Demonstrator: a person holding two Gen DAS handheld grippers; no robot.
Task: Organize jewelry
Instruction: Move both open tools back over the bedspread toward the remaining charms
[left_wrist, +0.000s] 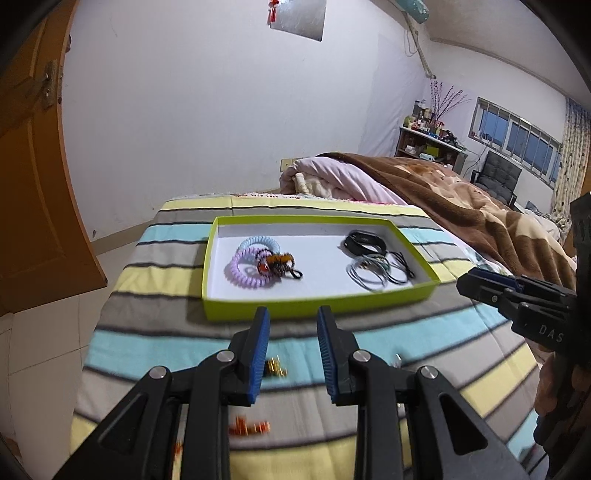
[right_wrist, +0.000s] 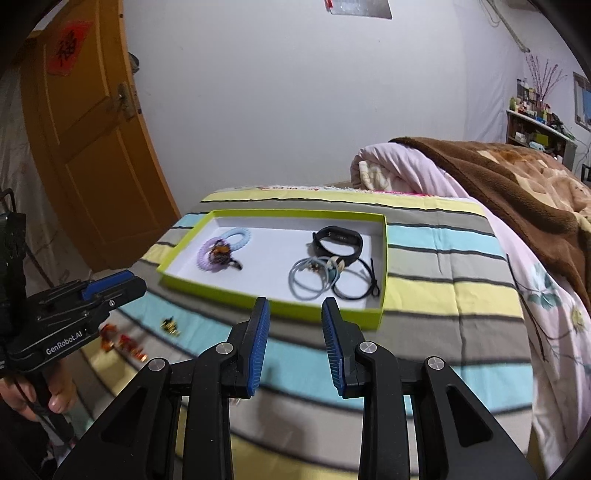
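Note:
A lime-green tray (left_wrist: 258, 308) (right_wrist: 207, 284) lies on the striped bed. On its left are coil hair ties (left_wrist: 245, 266) (right_wrist: 221, 245) with a dark orange clip. On its right are a black wristband (left_wrist: 364, 242) (right_wrist: 338, 240) and thin hair bands (left_wrist: 373, 273) (right_wrist: 314, 277). Gold pieces (left_wrist: 275, 369) (right_wrist: 170, 326) and orange-red pieces (left_wrist: 249, 428) (right_wrist: 125, 343) lie loose on the cover in front of the tray. My left gripper (left_wrist: 293, 317) (right_wrist: 110, 284) is open and empty above the gold pieces. My right gripper (right_wrist: 295, 308) (left_wrist: 480, 284) is open and empty near the tray's front edge.
A brown blanket (left_wrist: 461, 199) (right_wrist: 517, 177) and pink quilt (right_wrist: 406, 162) are piled on the bed to the right. An orange door (right_wrist: 85, 129) stands at left. The bed's left edge drops to a tiled floor (left_wrist: 44, 332).

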